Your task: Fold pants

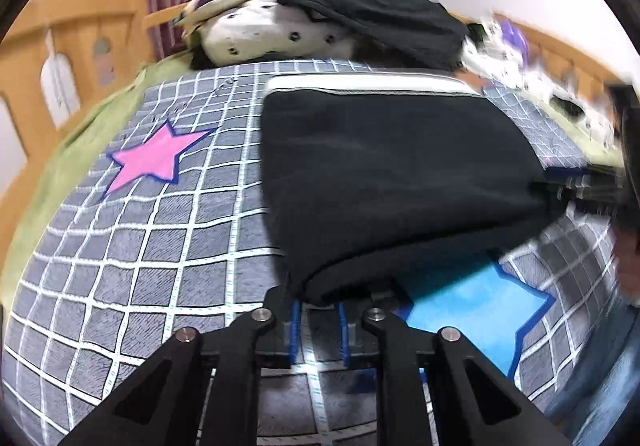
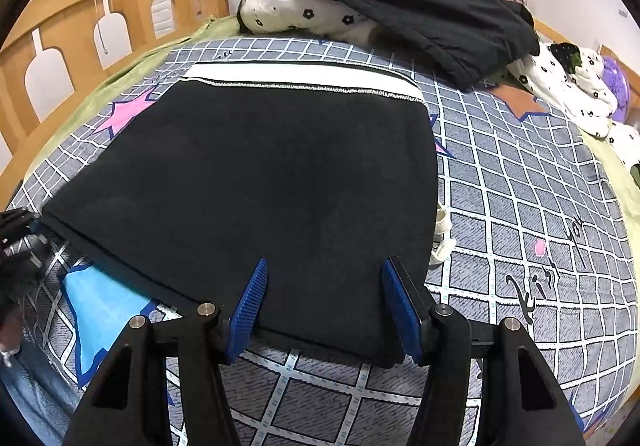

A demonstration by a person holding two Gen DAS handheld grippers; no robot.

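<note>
Two grippers worked at the near edge of the black pants (image 2: 256,182), which lay already doubled over and flat on the checked blanket (image 2: 520,206), their white waistband (image 2: 304,75) at the far side toward the pillow (image 2: 296,12). The left gripper (image 1: 318,310) had its jaws drawn together, pinching the near left corner of the cloth just beside the blue star (image 1: 472,310). The right gripper (image 2: 324,306) stood with its blue pads apart, straddling the near right edge without pressing on it, so that side was not yet caught. For a tidy fold, the right jaws likely needed to close on all the layers at once, level with the left grip. Both corners should then rise together and travel toward the waistband, kept taut so no crease formed between them. Lifting one side alone would probably skew the stack.
</note>
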